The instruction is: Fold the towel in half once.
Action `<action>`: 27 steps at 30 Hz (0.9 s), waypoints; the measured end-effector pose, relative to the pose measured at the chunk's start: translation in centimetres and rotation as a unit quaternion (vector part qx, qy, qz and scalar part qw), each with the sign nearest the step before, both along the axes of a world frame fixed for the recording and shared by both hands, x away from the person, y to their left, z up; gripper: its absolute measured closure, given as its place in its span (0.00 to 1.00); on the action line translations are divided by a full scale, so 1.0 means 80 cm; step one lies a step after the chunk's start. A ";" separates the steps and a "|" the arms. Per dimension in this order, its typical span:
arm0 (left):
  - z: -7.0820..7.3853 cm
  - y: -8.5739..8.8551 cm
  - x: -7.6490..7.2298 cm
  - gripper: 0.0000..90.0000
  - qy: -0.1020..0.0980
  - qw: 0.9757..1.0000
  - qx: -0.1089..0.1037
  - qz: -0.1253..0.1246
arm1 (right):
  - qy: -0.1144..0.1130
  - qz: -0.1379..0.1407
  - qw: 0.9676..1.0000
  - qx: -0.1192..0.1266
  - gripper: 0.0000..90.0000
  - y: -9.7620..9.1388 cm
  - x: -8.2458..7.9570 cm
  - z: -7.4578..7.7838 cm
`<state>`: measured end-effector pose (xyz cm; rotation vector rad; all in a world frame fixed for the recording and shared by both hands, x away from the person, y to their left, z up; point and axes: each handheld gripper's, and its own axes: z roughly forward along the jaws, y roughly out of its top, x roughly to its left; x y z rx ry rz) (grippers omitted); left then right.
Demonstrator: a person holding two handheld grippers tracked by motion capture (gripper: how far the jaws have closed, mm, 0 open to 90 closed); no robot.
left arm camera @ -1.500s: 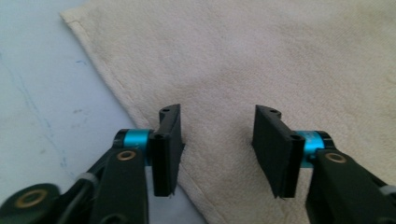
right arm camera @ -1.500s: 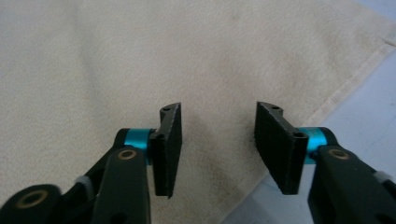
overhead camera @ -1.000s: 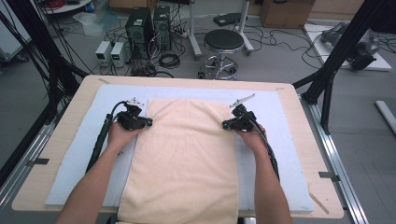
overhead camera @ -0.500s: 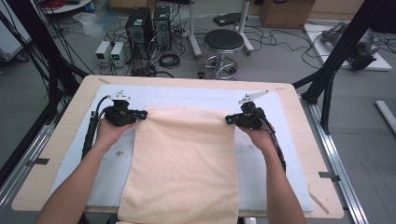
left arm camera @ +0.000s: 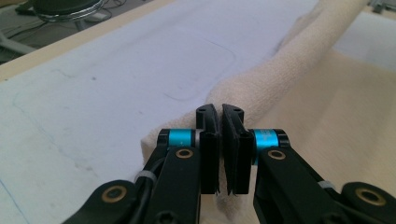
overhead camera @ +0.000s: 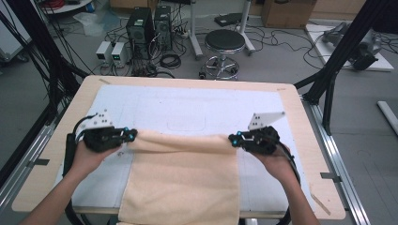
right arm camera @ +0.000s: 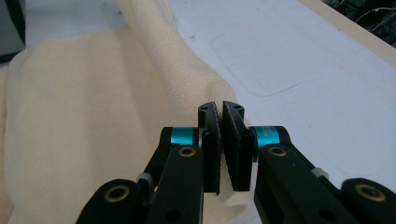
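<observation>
Holding the cream terry-cloth towel [overhead camera: 183, 180] by its two far corners, I have the left claw [overhead camera: 133, 135] and the right claw [overhead camera: 231, 138] each pinched closed on a fold of cloth, jaws nearly touching. The towel lies on the pale blue mat [overhead camera: 187, 108] over the wooden table [overhead camera: 309, 154], its far edge lifted into a soft roll between the claws, its near end hanging over the table's front. It looks light, limp and fuzzy, so I judge it will sag and drape; corners give the surest grip.
</observation>
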<state>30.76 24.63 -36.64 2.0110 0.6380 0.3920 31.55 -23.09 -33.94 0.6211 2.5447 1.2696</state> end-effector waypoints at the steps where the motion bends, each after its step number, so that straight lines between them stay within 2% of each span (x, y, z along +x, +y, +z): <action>1: -0.004 0.000 -0.013 0.94 -0.008 1.000 0.006 -0.002 | -0.003 0.004 1.000 0.001 0.96 0.000 -0.013 -0.004; 3: -0.013 0.001 -0.034 0.94 -0.003 1.000 0.007 -0.012 | -0.003 0.011 1.000 0.005 0.95 0.000 -0.039 -0.016; 5: -0.024 0.003 -0.050 0.93 0.013 1.000 0.010 -0.026 | 0.007 0.019 1.000 0.008 0.95 0.000 -0.060 -0.031; 7: -0.035 0.005 -0.062 0.86 0.033 0.998 0.014 -0.042 | 0.014 0.028 0.999 -0.007 0.89 0.002 -0.076 -0.046; 9: -0.039 0.010 -0.066 0.75 0.055 0.997 0.017 -0.056 | 0.026 0.023 0.999 -0.028 0.74 0.004 -0.084 -0.059; 10: -0.040 0.012 -0.066 0.71 0.060 0.996 0.020 -0.056 | 0.030 0.018 0.999 -0.034 0.73 0.004 -0.086 -0.062; 12: -0.038 0.016 -0.064 0.66 0.054 0.997 0.024 -0.051 | 0.029 0.014 0.999 -0.026 0.70 0.001 -0.085 -0.063; 16: -0.036 0.013 -0.047 0.62 0.053 0.998 0.024 -0.031 | 0.018 0.001 0.999 -0.028 0.67 0.002 -0.068 -0.060; 19: -0.044 0.003 -0.026 0.62 0.055 0.998 0.028 -0.016 | 0.013 -0.013 0.999 -0.045 0.65 0.005 -0.041 -0.067; 21: -0.050 -0.001 -0.013 0.61 0.059 0.998 0.032 -0.008 | 0.018 -0.024 0.999 -0.045 0.63 0.004 -0.025 -0.075; 23: -0.061 -0.002 0.005 0.59 0.071 0.997 0.040 0.011 | 0.030 -0.043 0.997 -0.052 0.60 0.003 -0.004 -0.086; 27: -0.076 -0.002 0.023 0.57 0.106 0.993 0.040 0.015 | 0.057 -0.050 0.995 -0.057 0.59 0.004 0.014 -0.100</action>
